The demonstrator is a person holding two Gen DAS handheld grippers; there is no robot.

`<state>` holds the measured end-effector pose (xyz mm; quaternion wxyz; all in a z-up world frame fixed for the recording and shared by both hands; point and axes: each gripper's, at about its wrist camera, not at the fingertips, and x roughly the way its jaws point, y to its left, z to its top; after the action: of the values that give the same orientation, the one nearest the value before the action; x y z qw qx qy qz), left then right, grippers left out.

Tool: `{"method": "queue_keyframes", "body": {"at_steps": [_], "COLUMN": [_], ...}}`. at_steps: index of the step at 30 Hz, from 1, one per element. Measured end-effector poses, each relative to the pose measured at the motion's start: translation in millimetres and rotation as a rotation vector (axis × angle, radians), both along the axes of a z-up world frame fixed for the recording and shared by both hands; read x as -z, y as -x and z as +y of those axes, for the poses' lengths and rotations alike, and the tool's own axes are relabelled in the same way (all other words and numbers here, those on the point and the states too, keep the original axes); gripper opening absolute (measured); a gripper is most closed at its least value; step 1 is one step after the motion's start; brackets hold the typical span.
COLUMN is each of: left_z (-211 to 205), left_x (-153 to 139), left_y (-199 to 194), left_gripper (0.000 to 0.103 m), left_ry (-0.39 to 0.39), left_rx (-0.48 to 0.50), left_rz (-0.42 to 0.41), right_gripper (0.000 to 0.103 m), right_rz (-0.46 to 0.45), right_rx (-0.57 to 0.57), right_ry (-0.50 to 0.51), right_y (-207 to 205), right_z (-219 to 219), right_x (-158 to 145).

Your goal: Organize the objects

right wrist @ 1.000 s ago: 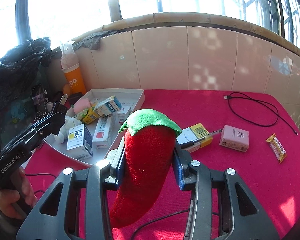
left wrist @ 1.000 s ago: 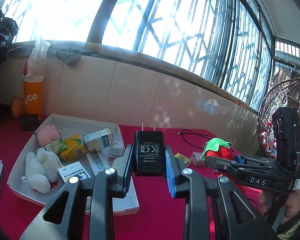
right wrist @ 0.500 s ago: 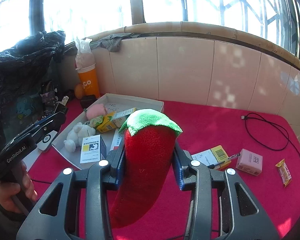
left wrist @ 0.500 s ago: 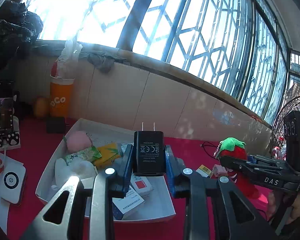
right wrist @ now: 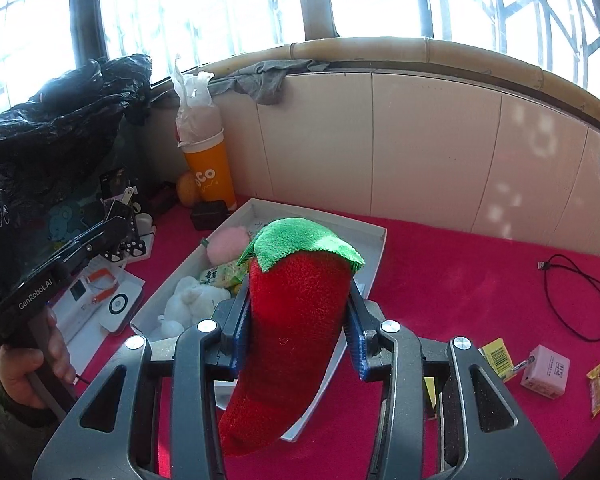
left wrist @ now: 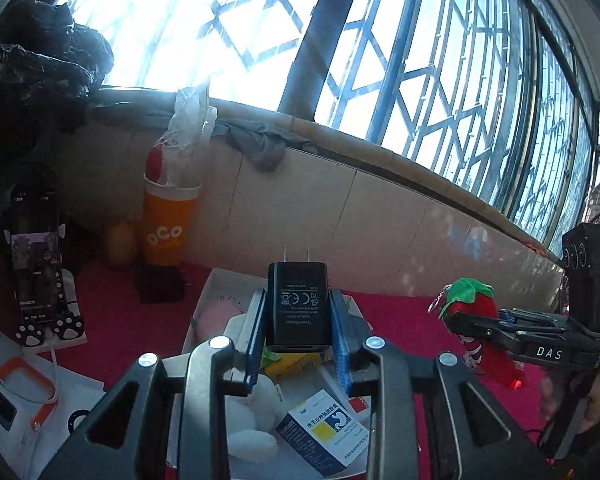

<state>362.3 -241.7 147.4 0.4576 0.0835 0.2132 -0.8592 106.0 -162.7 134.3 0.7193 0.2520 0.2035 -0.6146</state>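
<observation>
My left gripper is shut on a black plug charger, prongs up, held in the air over the white tray. My right gripper is shut on a red plush chili with a green cap, hanging above the tray's near right side. The left wrist view shows the chili in the right gripper at the right. In the right wrist view the left gripper is at the left, held by a hand. The tray holds a pink plush, a white plush and small boxes.
On the red cloth to the right lie a black cable, a pink box, a yellow box and a snack bar. An orange cup, a phone stand and white packaging stand left of the tray. A tiled wall rises behind.
Both grippers have travelled left and slightly up with their loads, from the open cloth to above the tray. Their grips have not changed.
</observation>
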Motion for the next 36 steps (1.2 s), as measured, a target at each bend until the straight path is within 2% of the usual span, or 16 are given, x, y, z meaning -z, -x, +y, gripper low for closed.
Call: {"method": "queue_keyframes", "body": {"at_steps": [4,7,12,17,19,20,21,22,23,24,26,29,36], "left_z": [-31.3,-54.8,-81.5,-79.6,-77.3,-76.4,-74.4,-72.4,-71.1,-69.3,-64.7,-55.3,-30.1], "left_x": [0.9,12.6,48.3,64.8,65.0,64.6,62.9,61.4,59.3,57.4,54.5,48.9,29.7], "left_y": [10.2,22.4,45.6,59.4,61.8,62.2,61.9,62.1,62.5,63.7,66.5,73.1,82.3], "left_gripper": [0.029,0.029,0.029,0.030,0.030,0.033,0.038,0.061,0.093,0.103,0.103,0.103,0.103], "left_ry": [-0.053,-0.098,-0.173,-0.165,-0.154,-0.148,-0.140,-0.131,-0.121,-0.109,-0.098,-0.068,0.004], "left_rx": [0.031,0.043,0.001,-0.040,-0.054,-0.060,-0.067,-0.073,-0.078,-0.076,-0.076,-0.102,-0.076], "left_rz": [-0.017,-0.030,-0.136,-0.236,-0.258,-0.268,-0.277,-0.281,-0.282,-0.280,-0.289,-0.326,-0.311], "right_gripper": [0.040,0.040,0.040,0.042,0.046,0.047,0.057,0.076,0.084,0.090,0.091,0.102,0.103], "right_rz": [0.001,-0.025,-0.046,-0.110,-0.131,-0.135,-0.139,-0.142,-0.146,-0.151,-0.169,-0.220,-0.350], "right_rx": [-0.013,-0.004,0.033,0.068,0.076,0.081,0.084,0.088,0.097,0.108,0.130,0.166,0.225], "right_ry": [-0.031,-0.065,-0.136,-0.151,-0.150,-0.142,-0.132,-0.123,-0.111,-0.099,-0.088,-0.074,-0.040], "right_y": [-12.9,-18.5,-28.8,-28.8,-27.7,-26.9,-25.5,-23.6,-20.6,-17.2,-8.7,7.0,49.3], "right_z": [-38.8,-69.6,-115.0,-137.0,-138.9,-138.4,-137.2,-135.3,-133.7,-131.1,-125.9,-115.0,-74.1], "right_x": [0.5,9.7,37.9,56.0,57.5,56.8,55.5,54.2,52.9,51.1,48.1,45.5,37.9]}}
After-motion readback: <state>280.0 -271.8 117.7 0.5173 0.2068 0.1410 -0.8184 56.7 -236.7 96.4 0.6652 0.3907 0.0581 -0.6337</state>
